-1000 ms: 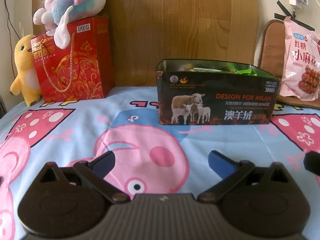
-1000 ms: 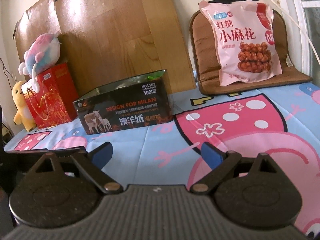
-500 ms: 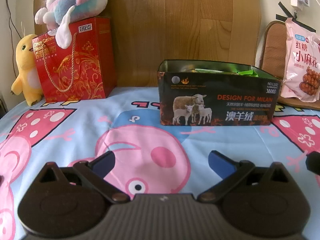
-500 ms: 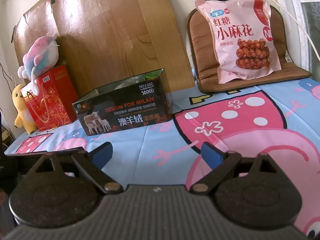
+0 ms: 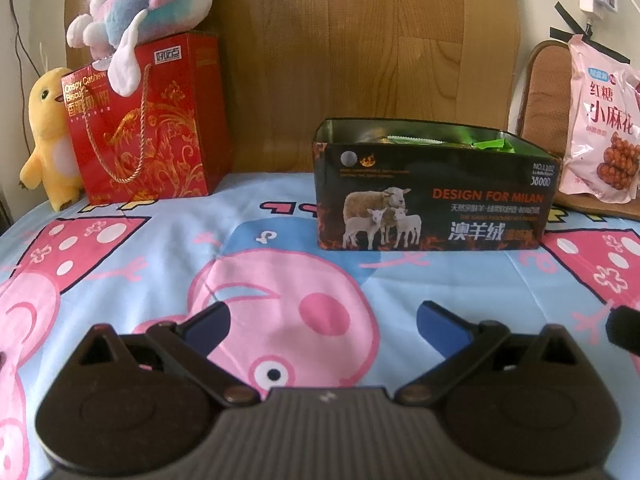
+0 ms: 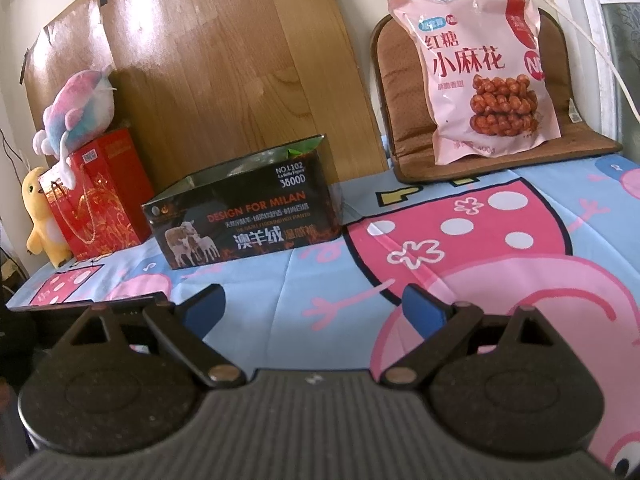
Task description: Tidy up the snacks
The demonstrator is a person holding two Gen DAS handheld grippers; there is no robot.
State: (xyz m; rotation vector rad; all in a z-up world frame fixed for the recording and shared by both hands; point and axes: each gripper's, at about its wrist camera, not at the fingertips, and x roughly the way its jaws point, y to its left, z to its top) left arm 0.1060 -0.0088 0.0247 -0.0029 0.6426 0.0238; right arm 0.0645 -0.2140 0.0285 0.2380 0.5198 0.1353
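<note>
Claws, left [image 5: 322,322] and right [image 6: 314,306], gape empty; black box [image 5: 434,196] ahead, red bag [image 5: 146,128] beside it.

Bedsheet [image 5: 280,216] bare from both tongs forward to the black box [image 5: 432,208]: open lane. Box top open, reachable from above. Bare sheet separates the box from the red gift bag [image 5: 148,128] to its left. Wooden board [image 6: 224,80] closes off the rear. Right side: pink snack bag [image 6: 480,72] leaning on brown cushion [image 6: 400,120], bare sheet before it.
</note>
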